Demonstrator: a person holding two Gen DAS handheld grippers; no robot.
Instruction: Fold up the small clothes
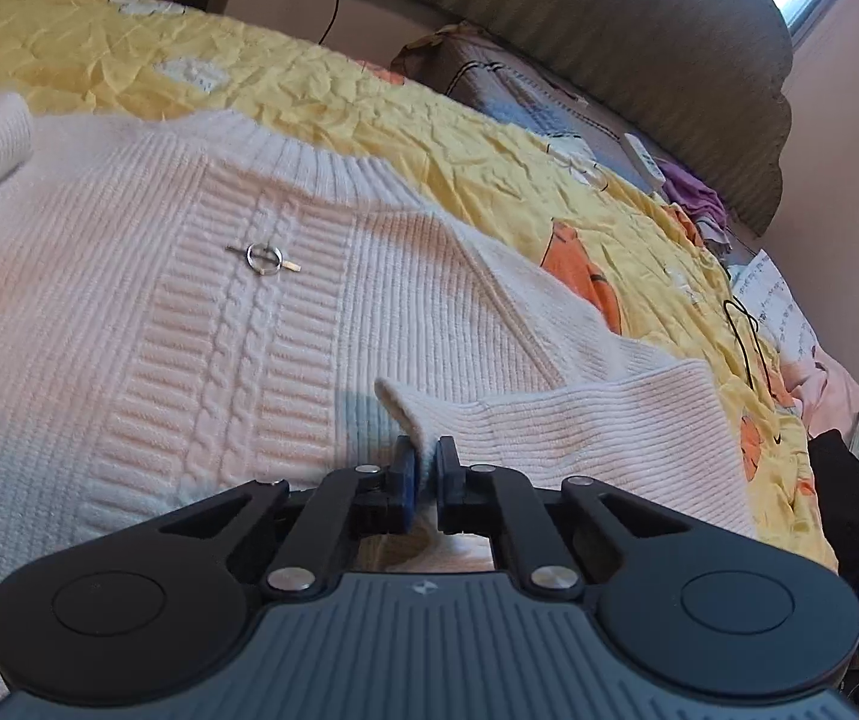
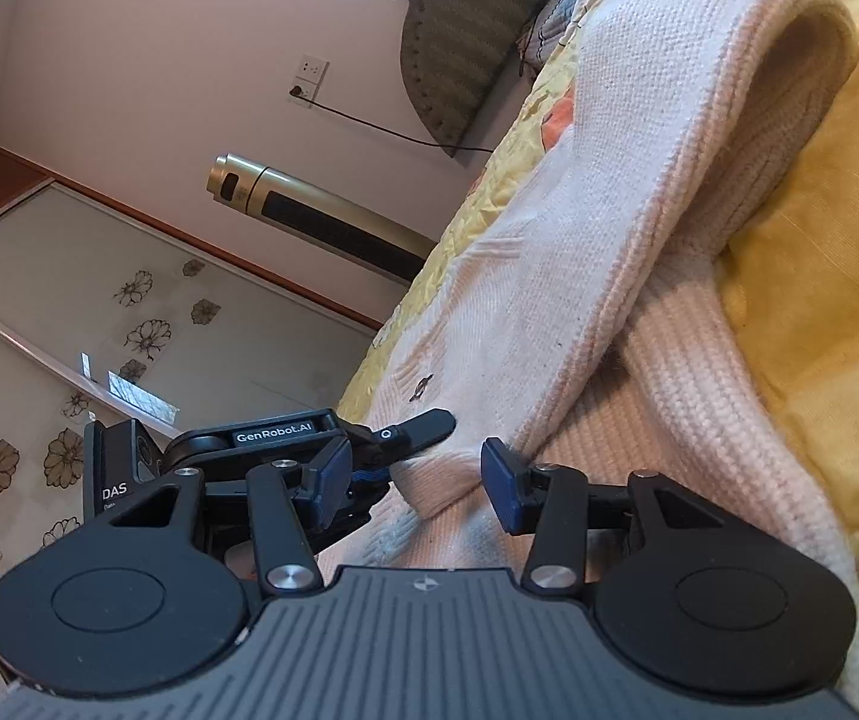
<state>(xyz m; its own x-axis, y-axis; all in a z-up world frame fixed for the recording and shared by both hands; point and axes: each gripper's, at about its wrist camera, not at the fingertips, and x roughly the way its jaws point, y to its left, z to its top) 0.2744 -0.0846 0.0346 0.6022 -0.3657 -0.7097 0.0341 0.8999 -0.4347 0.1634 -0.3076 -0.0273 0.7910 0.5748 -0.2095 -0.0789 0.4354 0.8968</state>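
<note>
Cream cable-knit sweater [image 1: 249, 330] (yellow/orange bedspread [image 1: 369, 96])

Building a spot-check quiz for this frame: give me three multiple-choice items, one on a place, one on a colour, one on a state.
1. Where does the sweater lie?
A on a bed cover
B on a chair
C on the floor

2. What colour is the bed cover?
A blue
B yellow with orange patches
C grey

3. How is the left claw?
A wide open
B shut on nothing
C shut on the sweater cuff

Key:
1 A, the sweater is spread over the cover.
2 B, yellow cloth shows around it.
3 C, the pads pinch the cuff edge.
</note>
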